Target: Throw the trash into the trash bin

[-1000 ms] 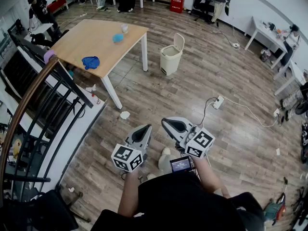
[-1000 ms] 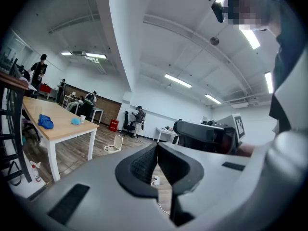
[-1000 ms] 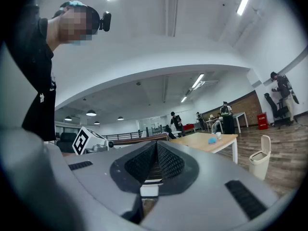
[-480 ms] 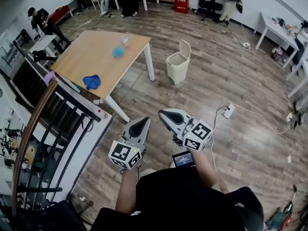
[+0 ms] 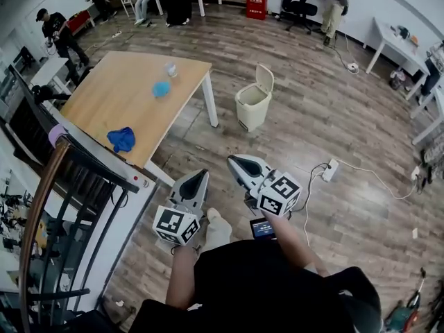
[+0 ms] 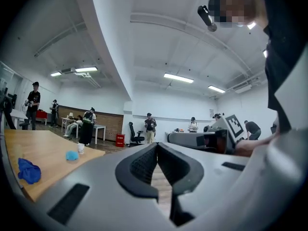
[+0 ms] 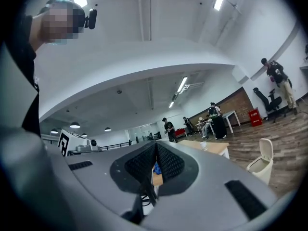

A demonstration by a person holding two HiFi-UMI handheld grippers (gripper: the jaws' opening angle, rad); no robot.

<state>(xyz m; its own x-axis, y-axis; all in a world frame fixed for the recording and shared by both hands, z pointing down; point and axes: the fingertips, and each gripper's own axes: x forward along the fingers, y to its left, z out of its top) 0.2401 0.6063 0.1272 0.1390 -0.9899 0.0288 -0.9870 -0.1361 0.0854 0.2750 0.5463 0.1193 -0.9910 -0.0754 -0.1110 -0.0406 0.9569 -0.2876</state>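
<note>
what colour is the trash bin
The trash bin is cream, lid included; it shows best in the head view.

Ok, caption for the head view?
Left gripper and right gripper, both shut, empty, held before a table with blue cloth; open trash bin beyond.

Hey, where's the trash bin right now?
In the head view the trash bin stands on the floor just right of the wooden table, lid raised.

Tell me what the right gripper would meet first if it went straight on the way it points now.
Probably the wooden table: the right gripper points toward its near side, and its own view shows the tabletop with the blue cloth dead ahead. Depth is unclear, but nothing nearer shows.
</note>
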